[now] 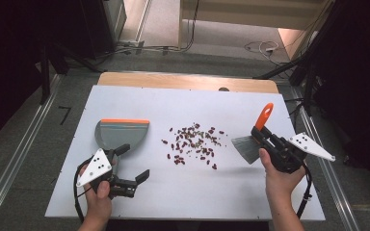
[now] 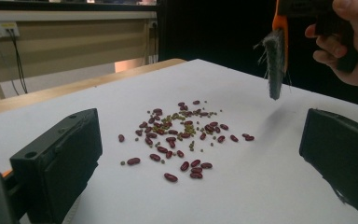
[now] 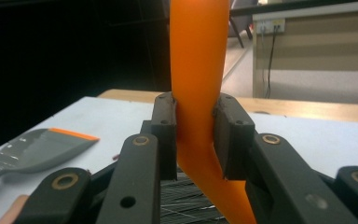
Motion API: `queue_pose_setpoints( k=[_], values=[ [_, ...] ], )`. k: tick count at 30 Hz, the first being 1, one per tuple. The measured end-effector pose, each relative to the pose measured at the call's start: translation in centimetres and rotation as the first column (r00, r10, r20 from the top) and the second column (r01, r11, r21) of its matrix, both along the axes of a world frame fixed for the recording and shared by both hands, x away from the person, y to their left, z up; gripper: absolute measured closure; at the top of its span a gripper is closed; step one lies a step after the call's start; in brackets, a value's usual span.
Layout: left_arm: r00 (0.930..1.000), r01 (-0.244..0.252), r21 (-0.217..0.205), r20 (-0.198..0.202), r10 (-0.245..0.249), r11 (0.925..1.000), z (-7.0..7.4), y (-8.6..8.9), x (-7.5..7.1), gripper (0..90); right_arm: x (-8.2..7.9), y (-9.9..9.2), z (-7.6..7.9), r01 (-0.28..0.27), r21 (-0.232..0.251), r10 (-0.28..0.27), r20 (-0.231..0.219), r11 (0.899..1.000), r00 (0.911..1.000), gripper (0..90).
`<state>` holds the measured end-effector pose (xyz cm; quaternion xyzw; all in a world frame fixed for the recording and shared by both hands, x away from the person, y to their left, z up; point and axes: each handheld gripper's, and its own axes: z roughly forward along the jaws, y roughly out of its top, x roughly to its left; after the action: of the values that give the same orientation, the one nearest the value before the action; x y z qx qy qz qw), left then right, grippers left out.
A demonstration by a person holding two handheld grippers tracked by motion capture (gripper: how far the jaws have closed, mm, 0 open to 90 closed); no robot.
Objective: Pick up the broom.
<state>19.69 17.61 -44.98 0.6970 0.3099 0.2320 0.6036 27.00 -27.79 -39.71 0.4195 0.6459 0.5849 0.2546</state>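
white table [image 1: 125,202], brush [image 1: 251,144] in right gripper [image 1: 265,138]

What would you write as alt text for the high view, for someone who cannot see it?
Two hands work at a white table: the right tongs grip a small orange-handled brush beside scattered red and green beans. The left tongs stand open near a grey dustpan with an orange lip.

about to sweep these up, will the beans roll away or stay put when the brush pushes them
The beans lie loose, small and rounded, so some will probably roll or scatter. The brush has splayed bristles, likely soft, so tiny green ones may slip through.
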Motion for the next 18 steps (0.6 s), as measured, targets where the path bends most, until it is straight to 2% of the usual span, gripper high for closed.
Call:
queue_pose_setpoints(
  k=[5,6,9,14,18],
  values=[
    [0.9997,0.023,-0.002,0.012,-0.023,0.9997,0.5,-1.0,-0.4,0.1,-0.7,1.2,0.5,-0.038,0.002,0.038,0.015,0.999,0.9992,70.2],
    [0.9994,0.032,-0.004,0.014,-0.032,0.9995,0.6,-1.3,-0.5,0.1,-1.1,2.0,0.7,-0.064,0.012,0.064,0.024,0.998,0.9977,70.2],
    [0.9986,0.053,-0.018,0.001,-0.053,0.9984,0.8,-2.0,-0.6,0.2,-1.6,3.2,1.0,-0.100,0.012,0.100,0.032,0.995,0.9945,70.3],
    [0.9969,0.077,-0.036,-0.011,-0.078,0.9963,1.2,-3.1,-0.7,0.8,-2.4,4.9,1.2,-0.152,0.008,0.151,0.038,0.988,0.9878,70.3],
    [0.9963,0.080,-0.044,-0.027,-0.082,0.9958,1.5,-4.2,-0.8,6.5,-3.3,7.0,1.2,-0.216,0.023,0.215,0.041,0.976,0.9758,70.3]
  ],
)
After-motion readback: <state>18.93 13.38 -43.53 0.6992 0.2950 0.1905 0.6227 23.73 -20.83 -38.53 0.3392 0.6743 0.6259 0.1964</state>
